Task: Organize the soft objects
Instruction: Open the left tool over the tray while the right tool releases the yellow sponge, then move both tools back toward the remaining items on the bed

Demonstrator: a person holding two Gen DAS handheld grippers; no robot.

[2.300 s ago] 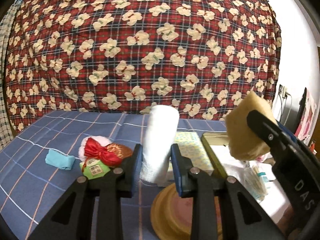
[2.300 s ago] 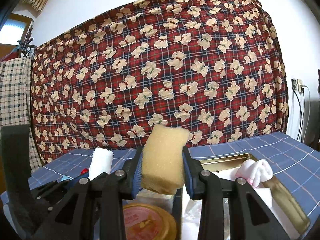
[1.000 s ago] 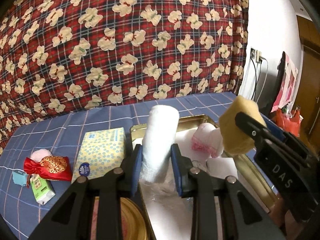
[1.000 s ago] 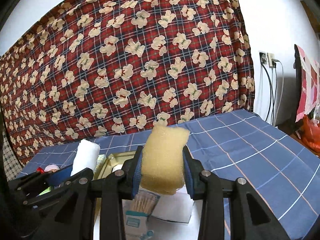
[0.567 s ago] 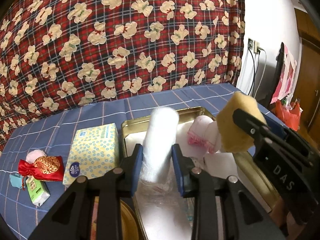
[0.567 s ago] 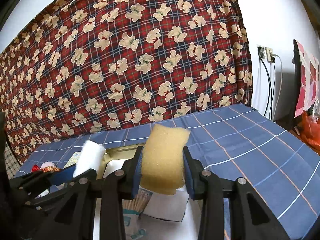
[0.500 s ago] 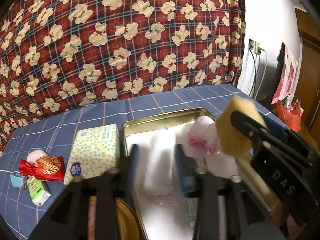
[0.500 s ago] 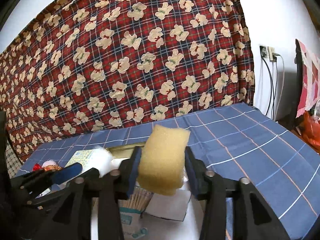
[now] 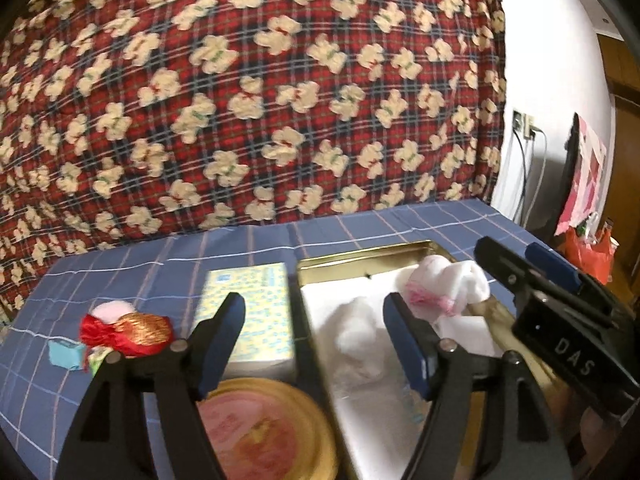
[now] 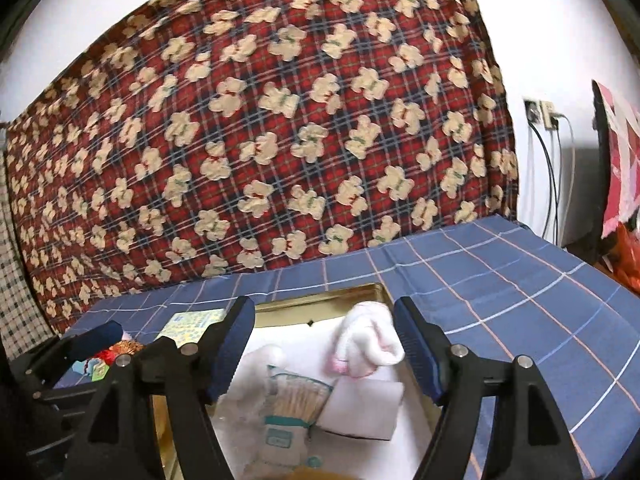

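Left hand-held gripper (image 9: 314, 316) is spread wide with nothing between its fingers, and right beneath it a white cloth roll (image 9: 356, 336) lies blurred inside the gold tin (image 9: 360, 256). Right hand-held gripper (image 10: 324, 328) is just as wide open and just as empty, hovering over the same tin. Any sponge is out of sight; I can't tell where it sits. Looks like the drop-off step is wrapping up here, both tools free above the tin. Inside the tin, at its far end, a white sock with pink trim (image 10: 366, 340) is bunched up, and nearer the camera there's a packet of cotton swabs (image 10: 292, 400) and a white folded sheet (image 10: 362, 404). Left of the tin on the blue checked bench (image 10: 500, 280) sit a yellow tissue pack (image 9: 256, 312), a red and gold pouch (image 9: 128, 332), a small teal item (image 9: 64, 354), and close in, a round gold lid (image 9: 256, 432). Next move, I'd say: swing left of the tin and line up on one of those loose soft pieces, probably the pouch, coming down with the fingers straddling it.
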